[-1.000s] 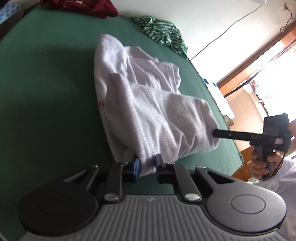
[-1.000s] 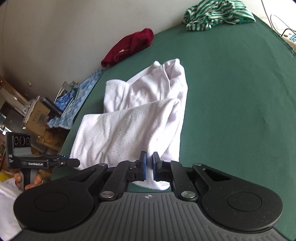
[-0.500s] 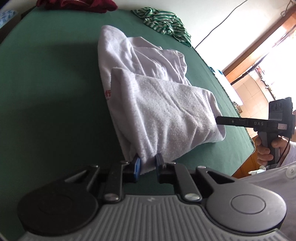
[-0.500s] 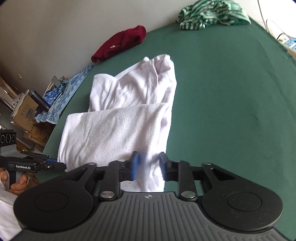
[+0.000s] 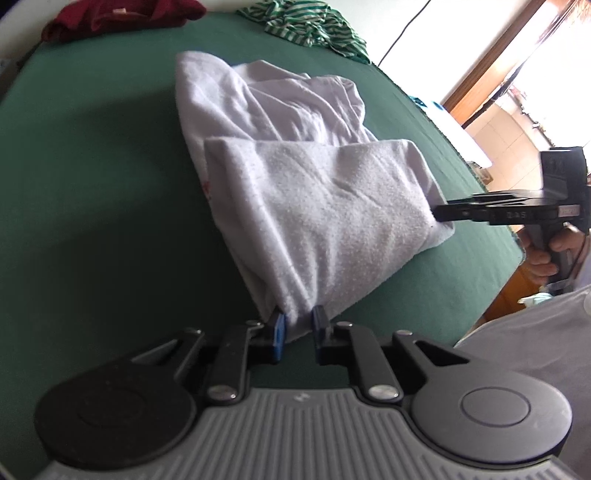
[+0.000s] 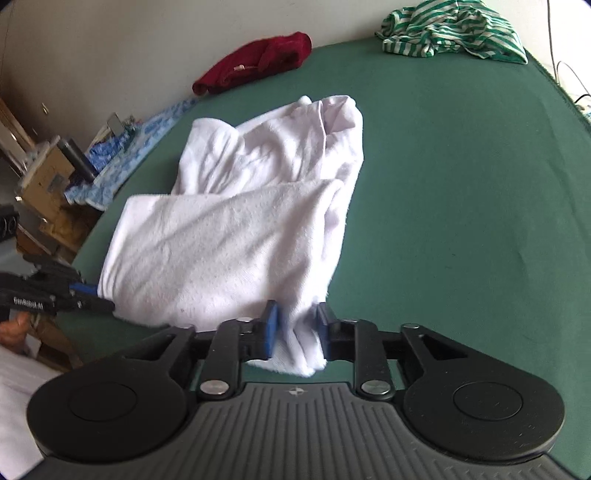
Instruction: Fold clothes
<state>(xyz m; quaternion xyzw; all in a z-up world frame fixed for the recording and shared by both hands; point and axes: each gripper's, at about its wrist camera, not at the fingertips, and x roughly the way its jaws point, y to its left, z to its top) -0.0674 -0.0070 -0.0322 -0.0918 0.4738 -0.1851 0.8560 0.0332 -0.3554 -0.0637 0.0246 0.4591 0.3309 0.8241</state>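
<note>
**White garment: one fold laid, both grips loosening**

Since a second ago, both jaw gaps have widened. On my right gripper (image 6: 294, 326) the pads sat nearly together then; now they stand clearly apart, with the garment's corner lying loose between them and spilling toward the camera. My left gripper (image 5: 298, 328) has also opened somewhat, though cloth sits between its pads and I cannot tell whether they still pinch it.

The white garment (image 5: 314, 206) lies at centre frame on the green table (image 5: 92, 203) in both views. Its near half is doubled over into a fairly even band, and the far half, toward the upper centre of the frame, is rumpled and not squared.

Judged progress:
- One fold looks done on this piece, and the near edge is down on the table.
- I'd guess at least one more fold is needed, plus smoothing of the bunched far end.
- The red garment (image 6: 255, 62) at upper centre-left and the striped garment (image 6: 450, 31) at upper right of the right wrist view both lie crumpled and unfolded.

Overall I put the task at an early stage, with one item partly folded and two not started.
</note>
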